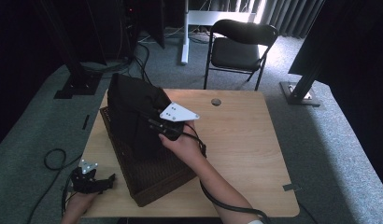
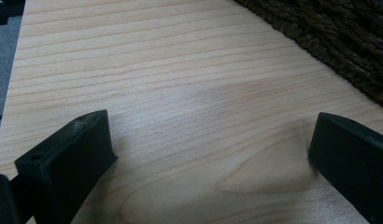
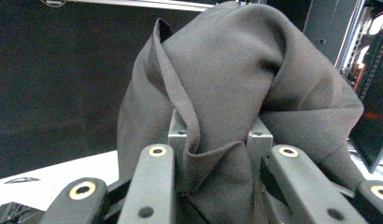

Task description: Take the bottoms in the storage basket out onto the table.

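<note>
Lower left of the high view: left tool (image 1: 108, 181), jaws wide apart over bare tabletop (image 2: 180, 93), nothing between them, just beside the dark woven basket (image 1: 147, 177). Centre of the frame: right tool (image 1: 154, 122), clamped on the black cloth (image 3: 227, 93), bunched folds pinched between the jaws. Cloth lifted above the basket's far end, hanging down into it. Upper middle, beyond the tabletop: a black folding chair (image 1: 238, 49) on grey carpet.

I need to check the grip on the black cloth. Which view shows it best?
The right gripper view: the black cloth bunches between the right tongs, shut on a fold. The high view shows it lifted over the woven basket, with the grip hidden. The left gripper view shows table and basket edge.
</note>
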{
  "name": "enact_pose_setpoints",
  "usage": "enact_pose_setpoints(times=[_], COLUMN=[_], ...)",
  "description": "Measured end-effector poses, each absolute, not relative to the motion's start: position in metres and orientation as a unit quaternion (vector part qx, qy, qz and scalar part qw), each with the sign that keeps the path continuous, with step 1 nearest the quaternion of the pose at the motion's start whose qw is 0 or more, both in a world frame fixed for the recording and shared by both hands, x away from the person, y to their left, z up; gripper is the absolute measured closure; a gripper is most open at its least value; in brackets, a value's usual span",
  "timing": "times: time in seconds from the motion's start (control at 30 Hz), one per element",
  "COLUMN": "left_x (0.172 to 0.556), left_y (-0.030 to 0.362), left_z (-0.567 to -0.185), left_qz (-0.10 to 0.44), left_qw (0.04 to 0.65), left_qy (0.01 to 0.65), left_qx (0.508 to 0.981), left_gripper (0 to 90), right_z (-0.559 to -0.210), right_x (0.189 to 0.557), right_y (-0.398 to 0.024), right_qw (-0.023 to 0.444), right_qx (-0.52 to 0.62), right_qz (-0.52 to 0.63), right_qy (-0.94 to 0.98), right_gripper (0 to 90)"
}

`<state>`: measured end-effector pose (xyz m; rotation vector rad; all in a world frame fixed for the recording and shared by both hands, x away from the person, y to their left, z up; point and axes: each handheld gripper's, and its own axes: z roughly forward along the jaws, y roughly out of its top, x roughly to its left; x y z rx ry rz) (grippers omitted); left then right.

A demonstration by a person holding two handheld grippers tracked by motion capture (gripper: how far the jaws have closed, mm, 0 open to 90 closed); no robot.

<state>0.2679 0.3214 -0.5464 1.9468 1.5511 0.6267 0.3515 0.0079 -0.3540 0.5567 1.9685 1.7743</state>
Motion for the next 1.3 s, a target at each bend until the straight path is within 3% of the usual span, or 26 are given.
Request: enact_pose_setpoints(times=[0.73, 1.3], left_x=[0.268, 0.268], left_y=[0.322, 0.321], left_z=[-0.546, -0.546], left_qz=[0.234, 0.234], left_qw=[0.282, 0.284], left_qy=[0.579, 0.58], left_qx=[0.729, 0.727], left_gripper=[0.0, 0.0], right_z=[-0.325, -0.315], right_x=[0.356, 0.367], right_y=[-0.032, -0.105], right_qw=[0.252, 0.304], right_qx=[0.213, 0.261], right_qz=[0.646, 0.636], right_qy=[0.688, 0.66], right_gripper=[71.7, 71.6])
